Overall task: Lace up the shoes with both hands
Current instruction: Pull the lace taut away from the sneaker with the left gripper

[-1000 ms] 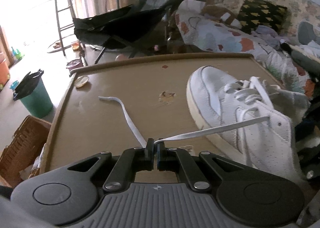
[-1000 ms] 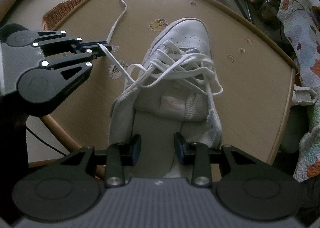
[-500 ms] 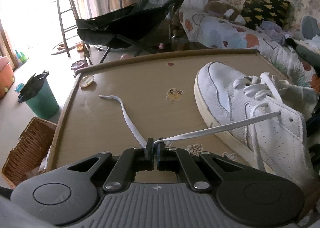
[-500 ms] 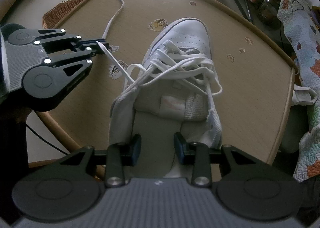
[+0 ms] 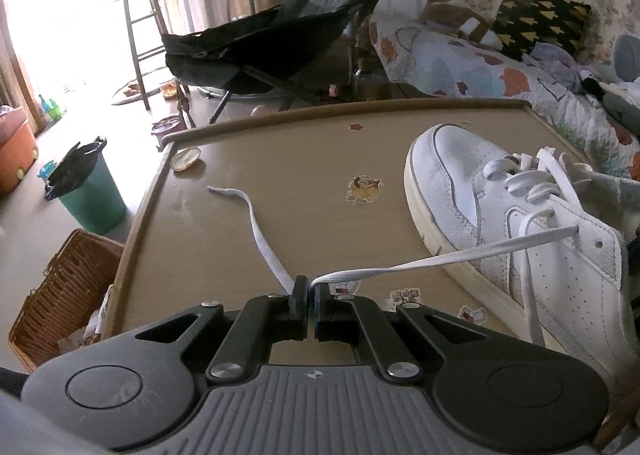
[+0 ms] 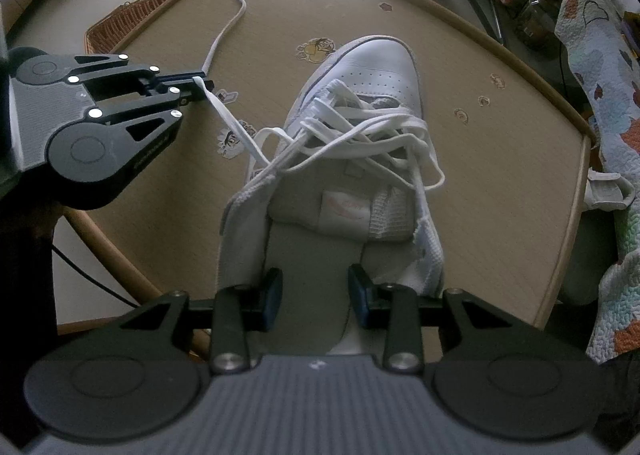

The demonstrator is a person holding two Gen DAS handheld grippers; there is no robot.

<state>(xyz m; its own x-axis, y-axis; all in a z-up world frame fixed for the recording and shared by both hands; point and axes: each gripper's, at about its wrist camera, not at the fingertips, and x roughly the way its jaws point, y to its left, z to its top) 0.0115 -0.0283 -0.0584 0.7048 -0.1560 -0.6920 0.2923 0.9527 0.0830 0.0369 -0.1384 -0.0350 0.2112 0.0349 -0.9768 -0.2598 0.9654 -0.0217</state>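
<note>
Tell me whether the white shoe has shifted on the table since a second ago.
No. In the right wrist view, the white shoe has its toe just as near the cartoon sticker as before.

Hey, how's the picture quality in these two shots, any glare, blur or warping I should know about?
Left wrist view: daylight blows out the upper left, the table edge bows from fisheye, and the shoe and lace stay sharp. Right wrist view: even, dimmer light, dark rounded corners, strong curving of the table rim, no motion blur.
</note>
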